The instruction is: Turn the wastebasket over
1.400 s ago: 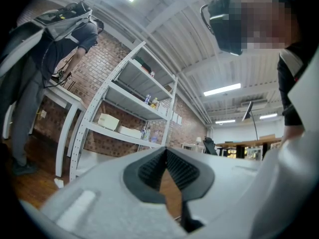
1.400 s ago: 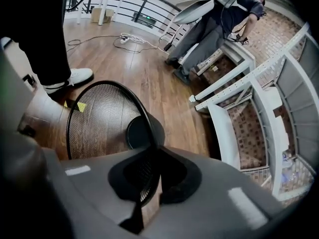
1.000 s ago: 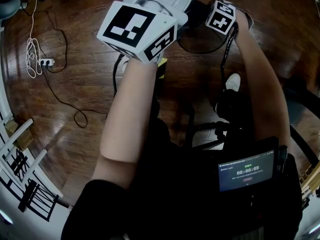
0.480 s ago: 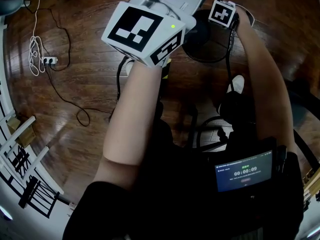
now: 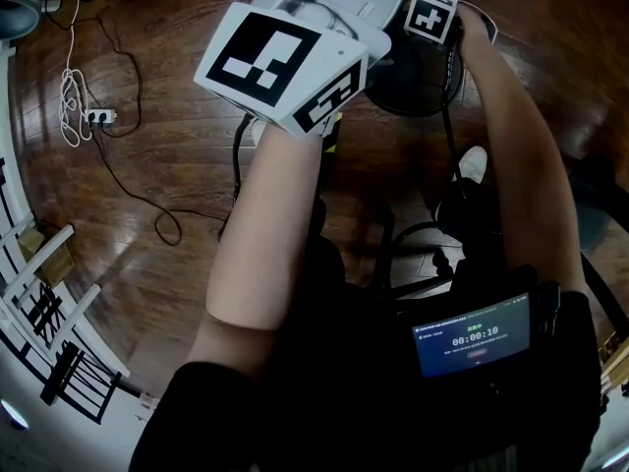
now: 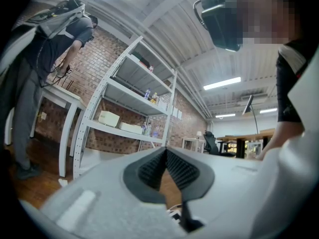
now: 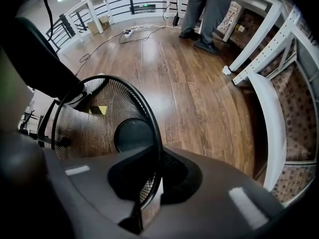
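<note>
The wastebasket (image 7: pixel 94 118) is black wire mesh and stands upright on the wood floor, its solid round bottom (image 7: pixel 133 136) visible inside. In the head view the wastebasket (image 5: pixel 418 82) is a dark ring partly hidden behind the left gripper's body. My right gripper (image 7: pixel 158 176) points straight down over the basket's thick black rim (image 7: pixel 148 113). The rim runs between its pads, which press on it while the jaws part by a hair. Only that gripper's marker cube (image 5: pixel 432 16) shows from the head. My left gripper (image 6: pixel 166 151) is held level, shut and empty, away from the basket.
A power strip (image 5: pixel 95 118) with loose cables lies on the floor at the left. White railings (image 5: pixel 39 264) border that side. A black chair base (image 5: pixel 423 254) stands by my feet. White shelving legs (image 7: pixel 259 39) and a standing person's legs (image 7: pixel 209 9) are beyond the basket.
The right gripper has sunk toward the basket, moving to the top of the head view, onto the rim. The left gripper has stayed where it was.
</note>
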A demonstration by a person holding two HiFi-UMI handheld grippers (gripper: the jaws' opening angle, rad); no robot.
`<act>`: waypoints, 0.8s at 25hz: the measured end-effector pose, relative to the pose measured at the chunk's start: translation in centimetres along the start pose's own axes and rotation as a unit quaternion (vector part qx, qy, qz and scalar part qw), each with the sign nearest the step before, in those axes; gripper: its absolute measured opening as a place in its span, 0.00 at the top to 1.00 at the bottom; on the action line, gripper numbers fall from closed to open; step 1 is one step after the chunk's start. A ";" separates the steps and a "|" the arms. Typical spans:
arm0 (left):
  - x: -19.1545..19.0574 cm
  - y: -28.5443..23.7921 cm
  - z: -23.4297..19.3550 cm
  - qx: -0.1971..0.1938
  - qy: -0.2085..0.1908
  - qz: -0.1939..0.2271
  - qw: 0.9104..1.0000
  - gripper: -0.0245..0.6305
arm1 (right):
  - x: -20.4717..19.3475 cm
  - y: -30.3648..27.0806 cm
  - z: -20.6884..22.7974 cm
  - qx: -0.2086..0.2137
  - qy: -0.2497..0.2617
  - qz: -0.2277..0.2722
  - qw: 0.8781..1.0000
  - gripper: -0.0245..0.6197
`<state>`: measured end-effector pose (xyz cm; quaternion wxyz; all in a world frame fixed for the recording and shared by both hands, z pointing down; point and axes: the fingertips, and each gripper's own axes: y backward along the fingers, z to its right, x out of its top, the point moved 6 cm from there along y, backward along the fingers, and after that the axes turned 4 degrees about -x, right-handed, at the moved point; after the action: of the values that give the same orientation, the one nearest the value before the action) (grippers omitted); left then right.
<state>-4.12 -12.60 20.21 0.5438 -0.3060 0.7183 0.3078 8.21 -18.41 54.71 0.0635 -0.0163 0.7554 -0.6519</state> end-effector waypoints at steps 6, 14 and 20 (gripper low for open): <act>-0.9 -0.2 -0.6 -0.004 0.009 -0.001 1.000 0.96 | 0.2 -1.1 0.5 0.009 0.002 0.009 1.000 0.92; -1.3 -0.1 -0.6 -0.001 0.006 -0.006 1.000 0.96 | -0.6 -0.9 -0.6 0.025 0.046 0.002 0.999 0.90; -1.3 -0.2 -0.6 0.001 0.005 -0.008 1.000 0.96 | -1.3 0.2 0.3 0.018 0.058 0.016 0.998 0.82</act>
<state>-4.08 -13.05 21.57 0.5425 -0.3124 0.7193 0.3010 9.59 -18.54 54.57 0.0302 0.0347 0.7463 -0.6641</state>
